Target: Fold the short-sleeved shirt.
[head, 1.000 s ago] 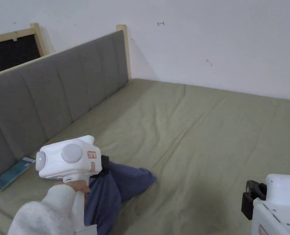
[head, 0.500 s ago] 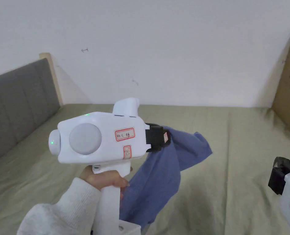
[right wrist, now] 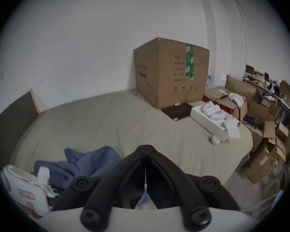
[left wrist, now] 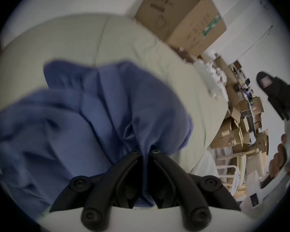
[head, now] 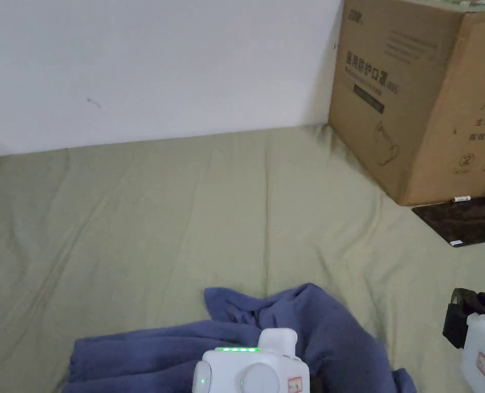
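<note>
Blue shirt [head: 267, 332] crumpled on the green bed sheet [head: 185, 204], well short of the cardboard box [head: 420, 97]. Left gripper [left wrist: 145, 152] clamped on a bunched fold of it. Right gripper [right wrist: 145, 147] closed on nothing, off to the shirt's side away from the headboard [right wrist: 10, 118].

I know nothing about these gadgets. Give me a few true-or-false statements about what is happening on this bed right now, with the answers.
1. The left gripper is clamped on the blue shirt. True.
2. The shirt is neatly folded. False: it lies crumpled on the green sheet.
3. The right gripper holds the shirt too. False: its jaws are shut on nothing.
4. A cardboard box stands on the bed. True.
5. The box sits on the shirt. False: they are well apart.
</note>
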Available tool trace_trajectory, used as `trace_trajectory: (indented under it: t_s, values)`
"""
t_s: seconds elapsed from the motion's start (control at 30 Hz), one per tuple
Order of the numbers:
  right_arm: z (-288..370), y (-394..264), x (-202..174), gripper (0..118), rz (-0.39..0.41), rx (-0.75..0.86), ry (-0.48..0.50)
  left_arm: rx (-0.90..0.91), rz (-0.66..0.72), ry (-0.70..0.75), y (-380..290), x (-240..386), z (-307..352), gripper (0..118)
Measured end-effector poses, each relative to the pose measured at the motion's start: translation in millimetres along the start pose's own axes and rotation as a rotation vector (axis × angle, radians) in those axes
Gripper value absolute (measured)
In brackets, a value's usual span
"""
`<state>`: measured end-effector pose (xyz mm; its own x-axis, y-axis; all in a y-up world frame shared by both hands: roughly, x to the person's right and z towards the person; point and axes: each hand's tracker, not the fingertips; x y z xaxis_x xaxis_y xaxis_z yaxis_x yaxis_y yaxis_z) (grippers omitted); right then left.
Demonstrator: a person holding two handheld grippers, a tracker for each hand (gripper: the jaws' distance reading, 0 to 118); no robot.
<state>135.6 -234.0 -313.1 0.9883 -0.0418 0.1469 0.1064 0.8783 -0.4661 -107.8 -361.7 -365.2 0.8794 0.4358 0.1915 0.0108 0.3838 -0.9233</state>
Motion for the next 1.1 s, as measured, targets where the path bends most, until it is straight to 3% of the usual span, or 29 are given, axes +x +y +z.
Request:
trace_trajectory:
  t_s: [0.1,0.17,0.2,0.27,0.3,0.5,0.57,0.6,0.67,0.7,0.9,1.1]
  values:
    - [-7.4,-10.0,3.0,0,0.004,-0.04,-0.016,0.013,0.037,-0.002,-6.9,-8.6,-8.2,4]
    - [-10.7,-13.8,2.2,0,0.001,-0.054,-0.01,0.029,0.039,-0.023,-1.1,-11.0,-1.5,13]
    - [-12.6,-14.4,0.4,0,-0.001,-0.061,-0.007,0.028,0.038,-0.027,2.9,-12.7,2.1,26]
    - [-15.5,-14.5,-4.2,0,0.006,-0.069,0.006,0.037,0.019,-0.017,8.1,-10.9,12.7,92]
    - [-15.6,-14.0,-7.8,0,0.012,-0.069,0.011,0.054,0.009,-0.005,9.5,-12.2,19.2,109]
    - [-18.0,-10.8,-23.1,0,0.055,-0.05,0.079,0.217,0.026,0.057,14.8,-24.4,78.9,110]
    - [-18.9,-12.2,-32.1,0,0.066,-0.058,0.095,0.239,0.039,0.099,11.8,-34.9,94.5,107]
    - [-19.1,-13.9,-36.7,0,0.075,-0.059,0.108,0.244,0.034,0.126,7.7,-41.4,101.0,99]
    - [-20.5,-18.3,-45.3,0,0.094,-0.075,0.135,0.268,0.05,0.197,-4.2,-54.9,108.8,26]
    - [-21.0,-20.7,-49.8,0,0.101,-0.08,0.149,0.263,0.078,0.233,-10.5,-63.5,110.3,1]
    - [-26.3,-30.7,-78.0,0,0.149,-0.119,0.206,0.266,0.176,0.311,-40.9,-103.1,127.4,0]
    - [-37.8,-34.3,-94.7,0,0.175,-0.144,0.236,0.296,0.255,0.365,-30.3,-147.9,145.5,0]
